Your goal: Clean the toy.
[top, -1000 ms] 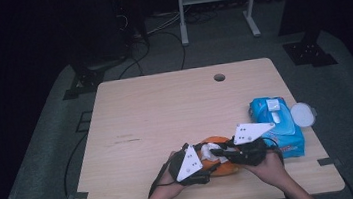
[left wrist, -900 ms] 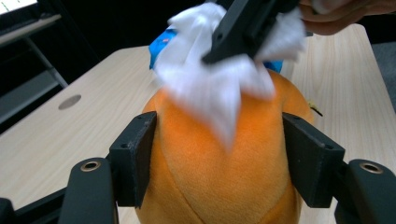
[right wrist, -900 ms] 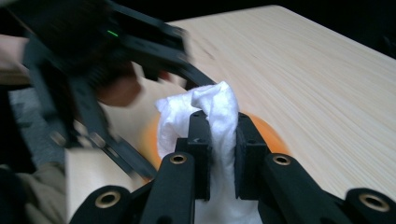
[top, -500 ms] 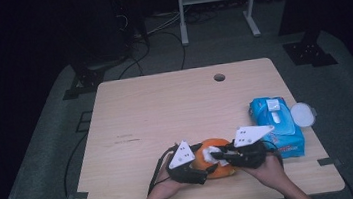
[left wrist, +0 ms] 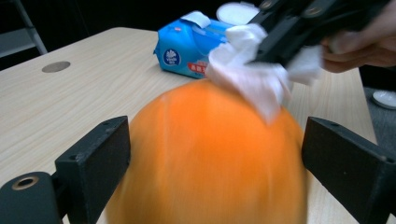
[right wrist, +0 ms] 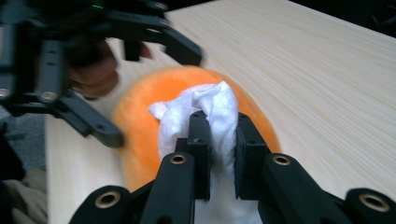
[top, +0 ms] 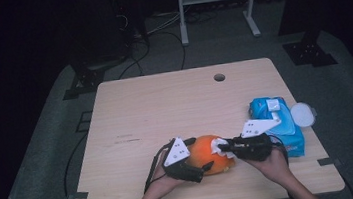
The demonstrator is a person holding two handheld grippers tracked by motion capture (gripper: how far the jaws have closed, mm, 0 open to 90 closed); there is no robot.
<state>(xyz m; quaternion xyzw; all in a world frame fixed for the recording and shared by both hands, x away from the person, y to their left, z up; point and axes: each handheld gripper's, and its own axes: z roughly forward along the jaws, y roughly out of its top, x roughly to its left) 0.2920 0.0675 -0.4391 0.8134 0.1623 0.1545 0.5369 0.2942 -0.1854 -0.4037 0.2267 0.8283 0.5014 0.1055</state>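
High view: orange fruit (top: 212,154) lies near the counter (top: 165,106) front edge. Left tongs (left wrist: 215,158) have just been opening and stand wide about the fruit, pads clear, presumably freeing it for wiping. Right tongs (right wrist: 218,154) are clamped narrow on a white wipe (right wrist: 205,114) pressed against its top. Blue wipe pack (top: 275,123) sits by the right edge. Fruit underside hidden; left gripper view blurred.
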